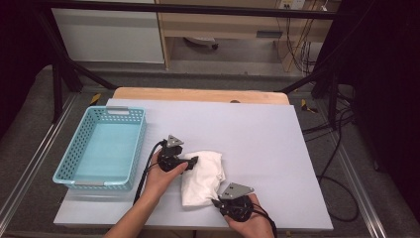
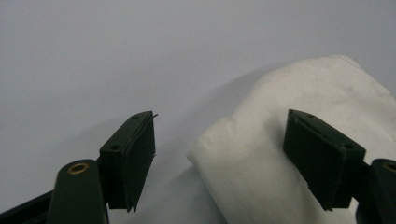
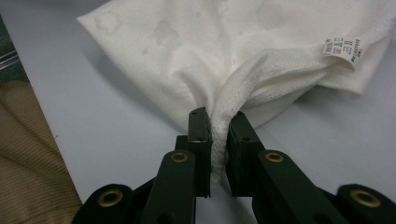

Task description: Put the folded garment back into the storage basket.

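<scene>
Left to right on the table (image 1: 257, 129): an empty basket (image 1: 130, 148); the left gripper (image 1: 194, 160), jaws apart around a fold of the white towel (image 1: 203, 176); the right gripper (image 1: 216, 202), clamped on its hem—apparently mid-fold, the left needing next to close on the cloth.

Left gripper (image 1: 194, 160) agape, right gripper (image 1: 216, 202) clamped
</scene>
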Demonstrator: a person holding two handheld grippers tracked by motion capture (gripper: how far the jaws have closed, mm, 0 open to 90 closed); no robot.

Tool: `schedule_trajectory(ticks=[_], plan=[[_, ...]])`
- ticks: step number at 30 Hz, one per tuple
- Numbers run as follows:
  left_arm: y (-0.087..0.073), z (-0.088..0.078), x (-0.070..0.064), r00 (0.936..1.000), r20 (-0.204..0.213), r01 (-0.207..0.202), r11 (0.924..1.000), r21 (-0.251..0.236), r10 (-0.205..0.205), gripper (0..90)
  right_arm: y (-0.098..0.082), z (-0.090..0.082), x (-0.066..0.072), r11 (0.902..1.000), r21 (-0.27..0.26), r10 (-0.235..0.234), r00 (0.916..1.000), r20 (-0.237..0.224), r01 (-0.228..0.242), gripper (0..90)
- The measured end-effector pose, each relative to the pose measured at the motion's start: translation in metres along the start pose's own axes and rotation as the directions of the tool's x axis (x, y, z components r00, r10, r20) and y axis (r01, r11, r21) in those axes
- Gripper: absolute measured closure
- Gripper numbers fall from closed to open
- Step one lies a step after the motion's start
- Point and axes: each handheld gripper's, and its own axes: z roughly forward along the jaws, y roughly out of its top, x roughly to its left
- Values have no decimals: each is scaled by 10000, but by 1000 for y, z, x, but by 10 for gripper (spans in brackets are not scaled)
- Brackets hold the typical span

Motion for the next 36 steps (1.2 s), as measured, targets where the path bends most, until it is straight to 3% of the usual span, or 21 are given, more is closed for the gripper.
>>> schedule_trajectory(ticks=[9, 15, 17, 20, 23, 27, 36], plan=[[-4, 1, 2, 9998, 185, 23, 9998, 181, -26, 256, 0, 0, 0, 10000, -2, -11, 10000, 0, 11, 820], [-10, 2, 3, 9974, 692, 165, 9994, 296, -185, 265, 0, 0, 0, 10000, -22, -3, 10000, 22, 3, 821], [-10, 3, 2, 9930, 1173, 132, 9995, 304, -167, 341, 0, 0, 0, 10000, -17, 0, 10000, 14, 0, 821], [-10, 4, 0, 9894, 1434, 179, 9992, 344, -226, 414, 0, 0, 0, 10000, 10, 9, 10000, -17, -9, 820], [-9, 3, 1, 9887, 1479, 221, 9993, 292, -262, 482, 0, 0, 0, 10000, 2, -13, 10000, -32, 13, 821], [-6, -2, 2, 9873, 1537, 365, 9991, 221, -394, 637, 1, 0, 0, 10000, 7, -85, 10000, -28, 85, 826], [12, -15, -6, 9878, 1550, -108, 9997, -217, 140, 691, 17, -15, 1, 9978, -612, -263, 9996, 54, 265, 830]])
